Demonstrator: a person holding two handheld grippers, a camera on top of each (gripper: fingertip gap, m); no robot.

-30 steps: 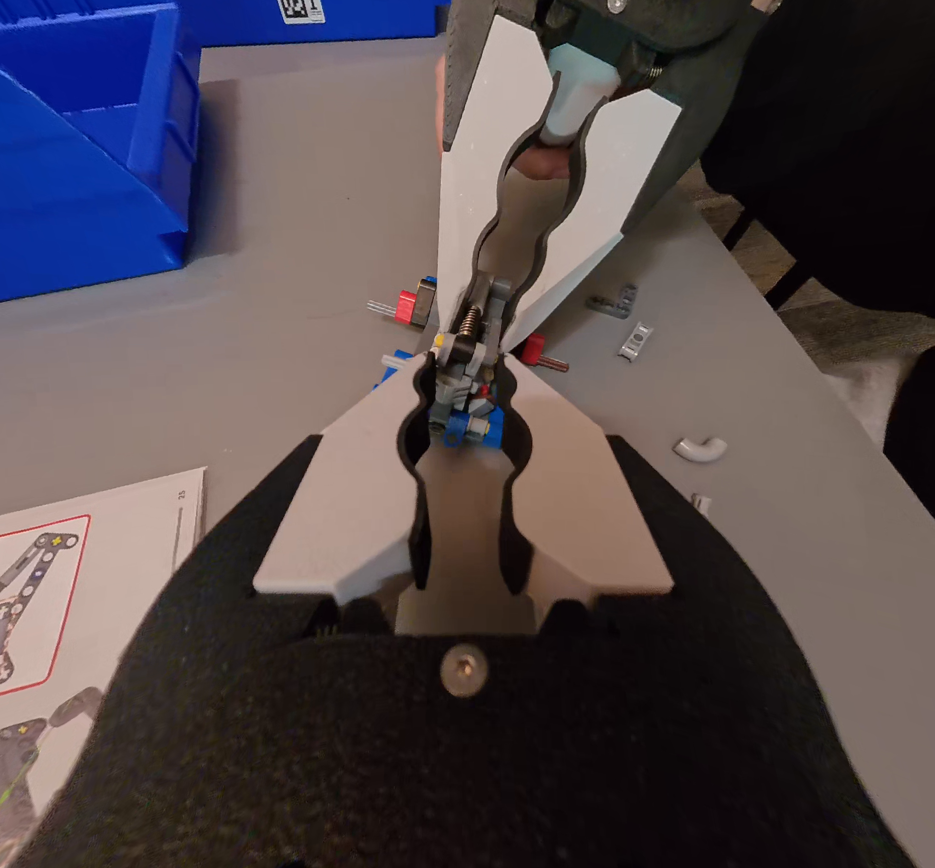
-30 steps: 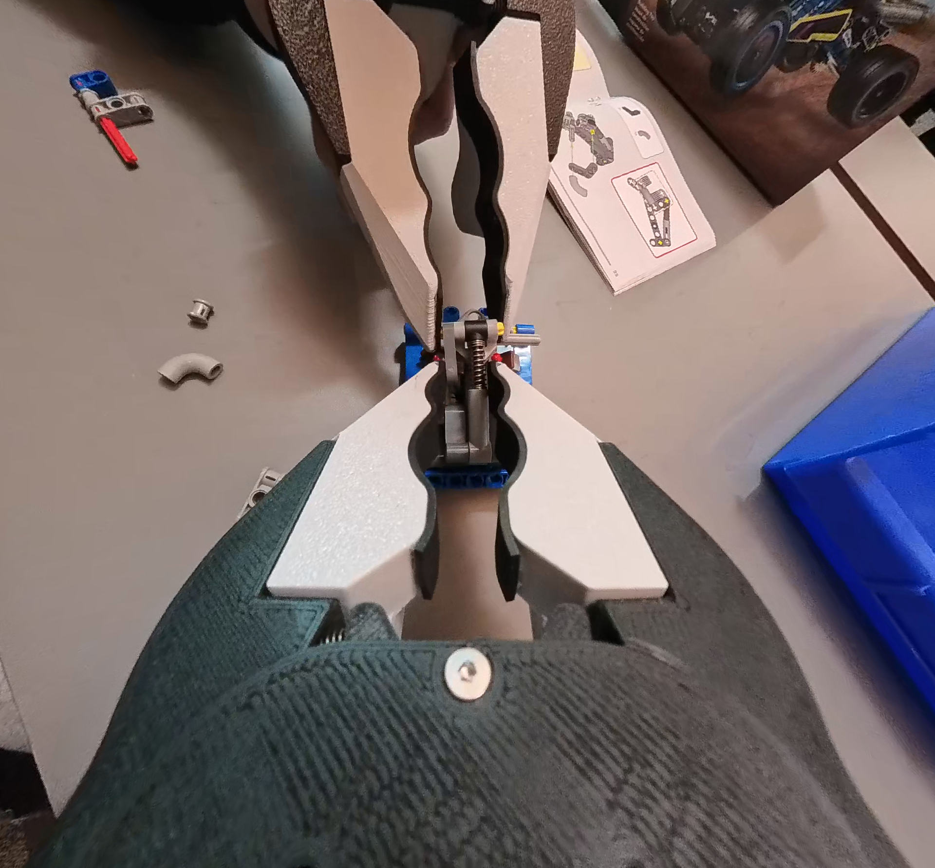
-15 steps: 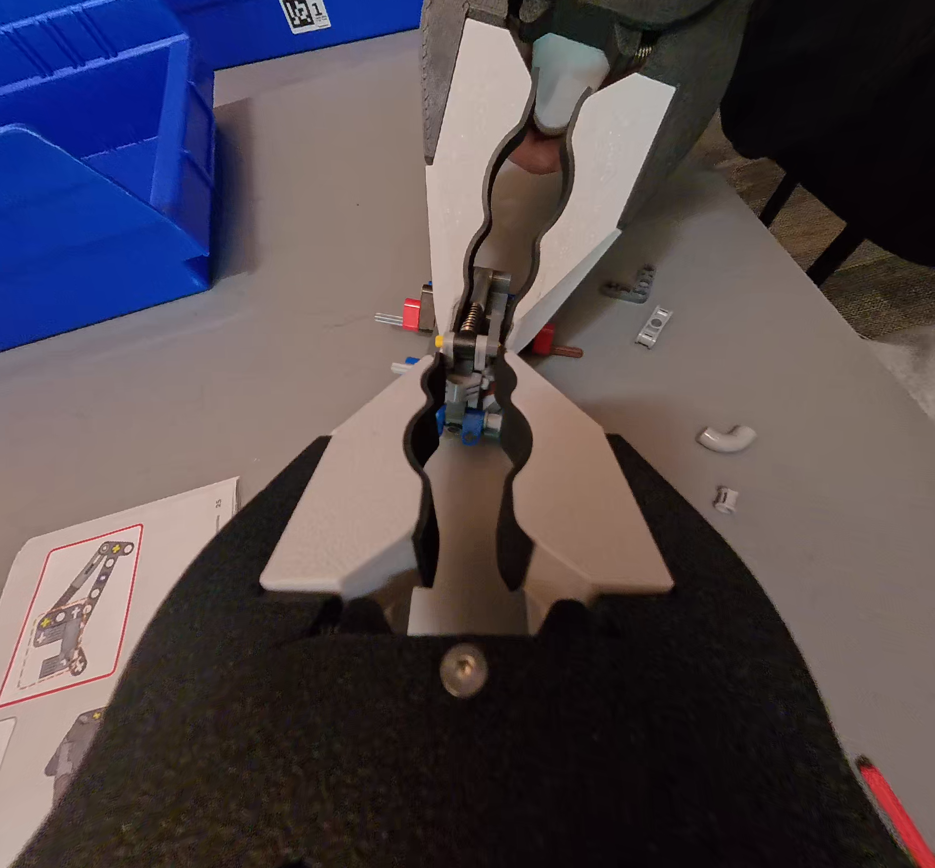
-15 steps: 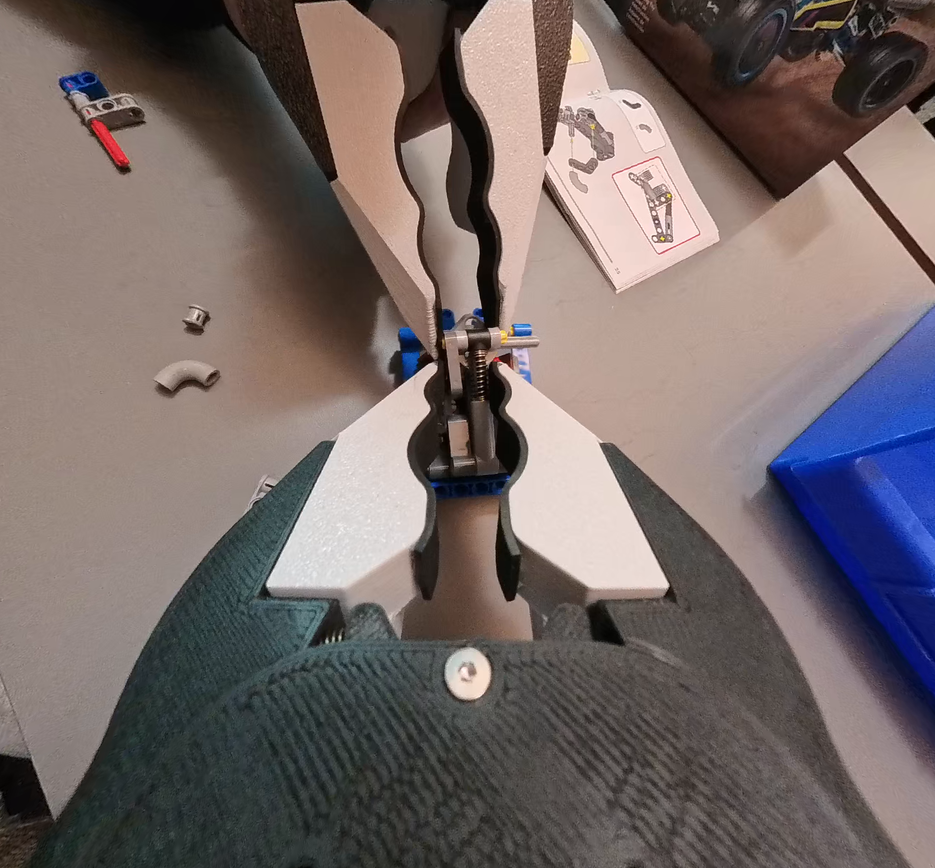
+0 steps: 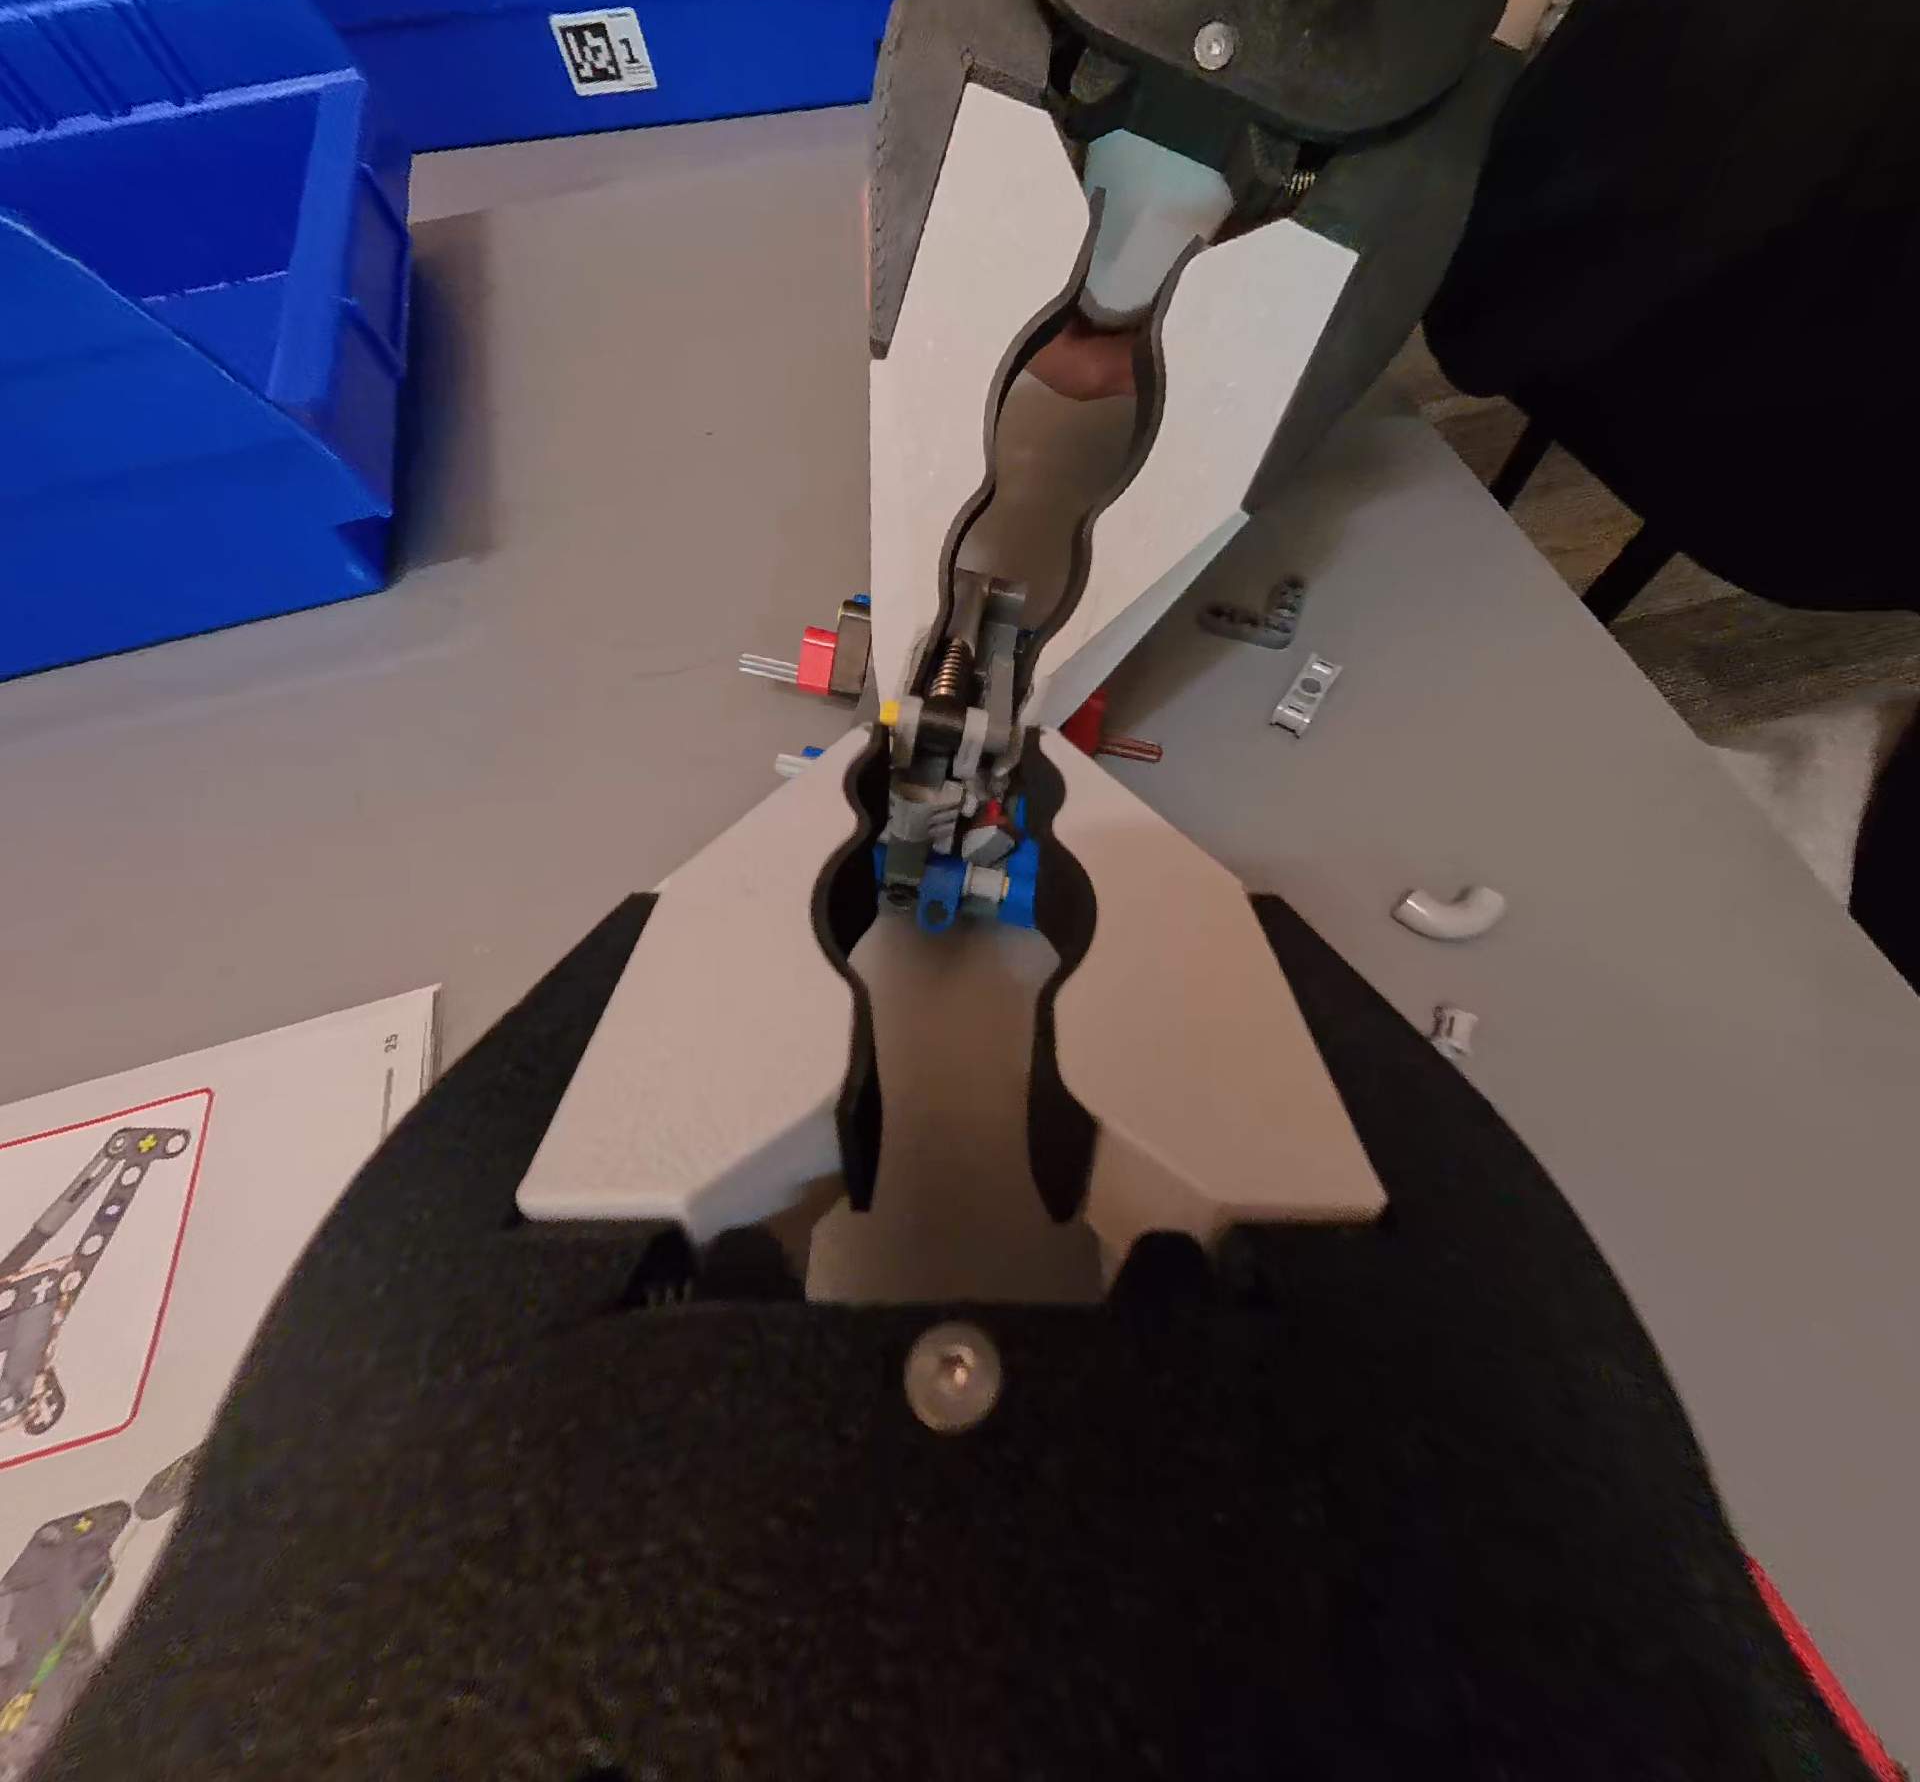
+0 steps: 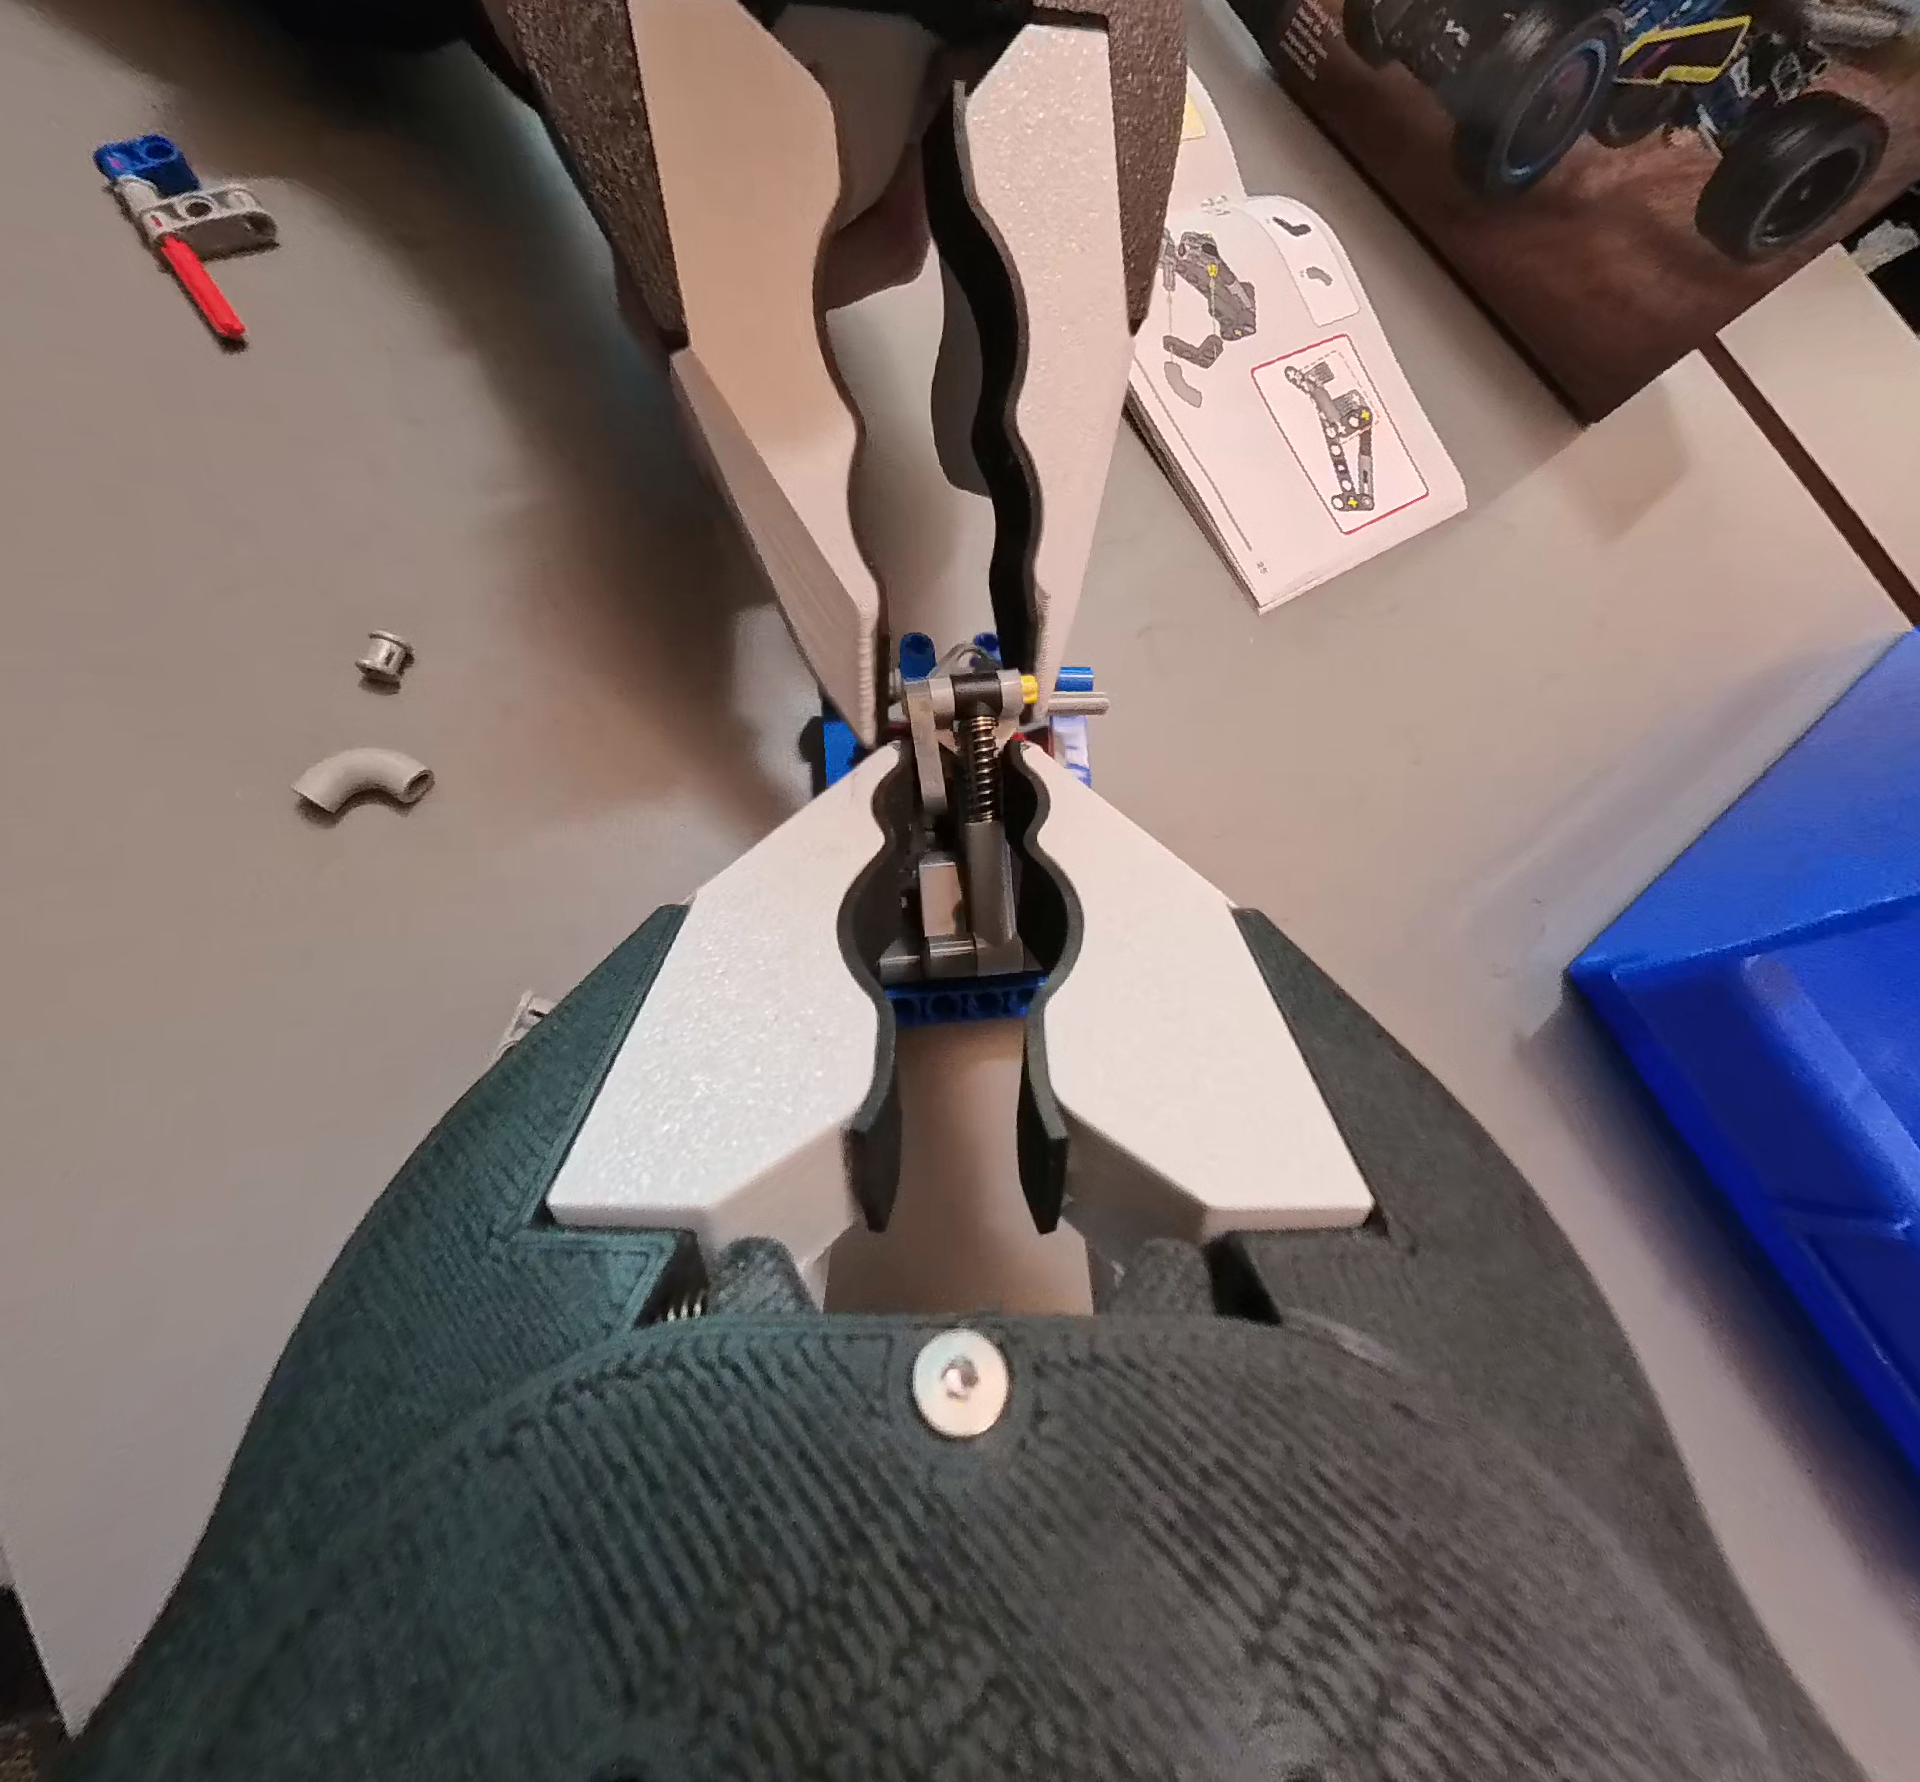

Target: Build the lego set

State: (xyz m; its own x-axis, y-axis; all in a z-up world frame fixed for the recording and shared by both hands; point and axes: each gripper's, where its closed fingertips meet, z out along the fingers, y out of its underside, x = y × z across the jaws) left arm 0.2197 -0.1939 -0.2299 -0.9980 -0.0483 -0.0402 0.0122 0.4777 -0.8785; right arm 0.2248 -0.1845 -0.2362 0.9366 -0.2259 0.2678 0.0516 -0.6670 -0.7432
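A: Looking along the left tool (image 5: 951,745), I see its two grey fingers (image 5: 727,953) closed narrow on a small brick assembly (image 5: 951,797), made of grey, dark and blue parts with a metal spring (image 5: 948,678) in it. The pads press on both sides of it.

B: Looking from the other side, the right tool (image 6: 961,756) grips the same brick assembly (image 6: 966,859). Its fingers (image 6: 1143,984) are also narrow, and the assembly sits deep between the pads, with a blue beam (image 6: 961,1003) at the near end and the spring (image 6: 977,761) at the far end. So the two tools meet tip to tip and the assembly is held between them, above the grey bench (image 6: 520,901).

A: Near my tool, on the right, a curved light pipe piece (image 5: 1449,909) and a small bush (image 5: 1452,1026) lie on the bench (image 5: 623,797). On the left is an open instruction booklet (image 5: 156,1213).

B: I see this booklet (image 6: 1309,423) behind the left tool. At my left lie the pipe piece (image 6: 364,782) and the bush (image 6: 384,657), and farther a red axle with blue and grey connectors (image 6: 187,226).

A: Farther from me, small red and grey parts (image 5: 821,657) lie just beside the right tool, and blue bins (image 5: 208,330) stand at the back.

B: One blue bin (image 6: 1787,1057) is at my right, and a box with a picture of a buggy (image 6: 1610,70) stands at the far side.
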